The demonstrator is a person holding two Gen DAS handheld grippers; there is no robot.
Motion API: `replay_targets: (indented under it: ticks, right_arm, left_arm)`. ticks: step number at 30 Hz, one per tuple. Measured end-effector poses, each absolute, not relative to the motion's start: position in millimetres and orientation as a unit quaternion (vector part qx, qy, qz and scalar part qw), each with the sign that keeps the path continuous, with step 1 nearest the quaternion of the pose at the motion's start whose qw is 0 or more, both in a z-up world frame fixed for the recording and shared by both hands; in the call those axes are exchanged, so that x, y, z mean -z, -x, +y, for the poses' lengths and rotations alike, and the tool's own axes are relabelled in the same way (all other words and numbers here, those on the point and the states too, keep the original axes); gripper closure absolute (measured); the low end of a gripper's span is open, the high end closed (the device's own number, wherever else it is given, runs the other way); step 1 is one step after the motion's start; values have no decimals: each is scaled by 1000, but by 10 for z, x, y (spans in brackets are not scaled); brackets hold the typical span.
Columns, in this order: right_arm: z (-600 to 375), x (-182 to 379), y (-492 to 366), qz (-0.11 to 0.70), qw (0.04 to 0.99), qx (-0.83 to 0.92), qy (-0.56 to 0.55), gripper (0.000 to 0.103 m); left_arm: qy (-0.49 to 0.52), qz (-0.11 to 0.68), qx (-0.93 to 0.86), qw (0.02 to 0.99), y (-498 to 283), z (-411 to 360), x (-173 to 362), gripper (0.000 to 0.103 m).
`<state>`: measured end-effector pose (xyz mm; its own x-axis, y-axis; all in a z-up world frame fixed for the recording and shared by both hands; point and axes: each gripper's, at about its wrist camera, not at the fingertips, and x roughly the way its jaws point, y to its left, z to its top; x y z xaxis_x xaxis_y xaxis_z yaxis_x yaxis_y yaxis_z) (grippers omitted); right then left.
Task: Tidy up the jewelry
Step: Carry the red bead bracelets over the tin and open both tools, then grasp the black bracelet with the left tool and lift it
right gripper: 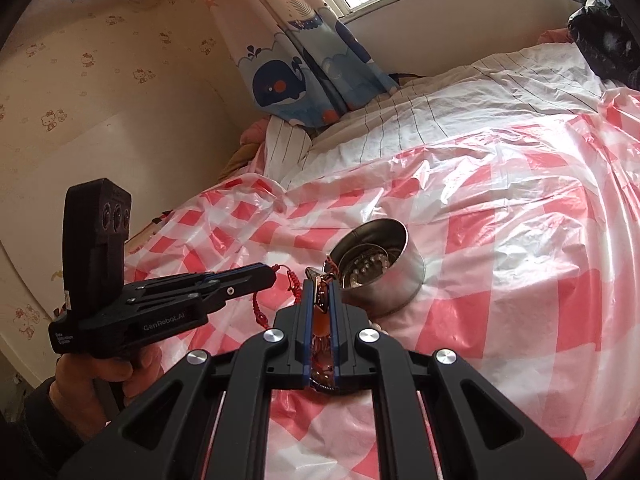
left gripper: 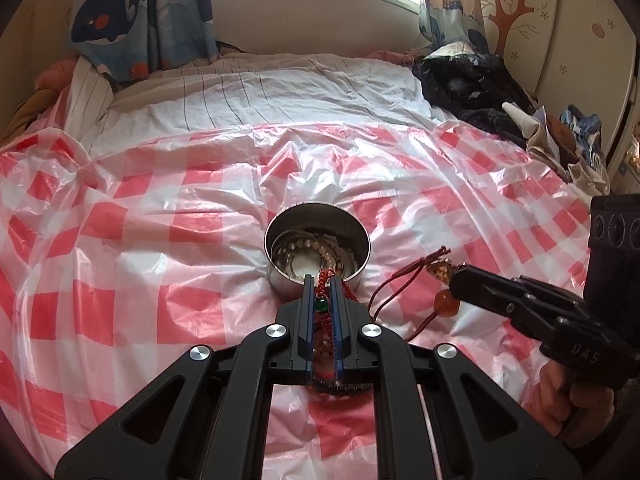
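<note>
A round steel tin [left gripper: 318,250] stands on the checked plastic sheet and holds pearl bead strands [left gripper: 308,245]. My left gripper [left gripper: 321,280] is shut on a red cord bracelet with a green bead [left gripper: 321,305], its tips at the tin's near rim. My right gripper [right gripper: 321,274] is shut on an amber pendant on a dark red cord [left gripper: 440,270], just left of the tin [right gripper: 380,272] in the right wrist view. The pendant [right gripper: 320,322] sits between the fingers. The red bracelet [right gripper: 294,280] hangs from the left gripper [right gripper: 274,276].
The red-and-white checked plastic sheet [left gripper: 160,240] covers a bed with a striped white sheet [left gripper: 260,96] behind it. Dark clothes [left gripper: 472,84] are piled at the far right. Whale curtains [left gripper: 132,20] hang at the window.
</note>
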<state>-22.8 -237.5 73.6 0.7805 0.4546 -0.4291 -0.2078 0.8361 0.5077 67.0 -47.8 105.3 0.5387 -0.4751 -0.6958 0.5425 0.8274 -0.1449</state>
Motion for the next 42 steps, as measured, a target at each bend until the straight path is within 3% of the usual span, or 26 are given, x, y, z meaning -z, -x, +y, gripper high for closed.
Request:
replay_targets:
  ticks: [9,11,12,14,16,21,23,29,32,42]
  right_arm:
    - [-2351,-909,-202,264,922,-188,-213,95]
    - [-2275,-841,-445,296,923,-166,-181,93]
    - [-2242,-768,-574,321,920,-155,-164,92]
    - [-2216,-596,-743,361,913,-127,-142,81]
    - [-2267,-534,-703,365,913,-114,-144,80]
    - [-2366,-566,-381,362,914,-106,-152,77]
    - [-2362,-547,-210,365,913,-104,-153,70]
    - [-2319,-348,106,393,897,-109,-171,68]
    - [-2278,-325,173,392,898,-103,-168,63]
    - [-2345,-316,112,385,898,-104,-186,58]
  left_arm:
    - [13,371,294,881,-1147,-658,-1087,96]
    - [3,403,284,870,-1358,-773,-921,88]
    - [-8,421,268,867,-1431,-804,-816,77]
    - [-10,433,253,865,-1484,-769,-697,71]
    - [-12,429,246,869,-1419,-668,-669,60]
    - [-28,435,229,870,-1210,-476,-647,58]
    - [-44,433,226,872,-1061,-435,-640,56]
    - [-90,430,215,872,-673,-416,-570,51]
    - [-112,420,211,875,-551,-449,-578,48]
    - [-139,403,202,882,-502,-529,-620,41]
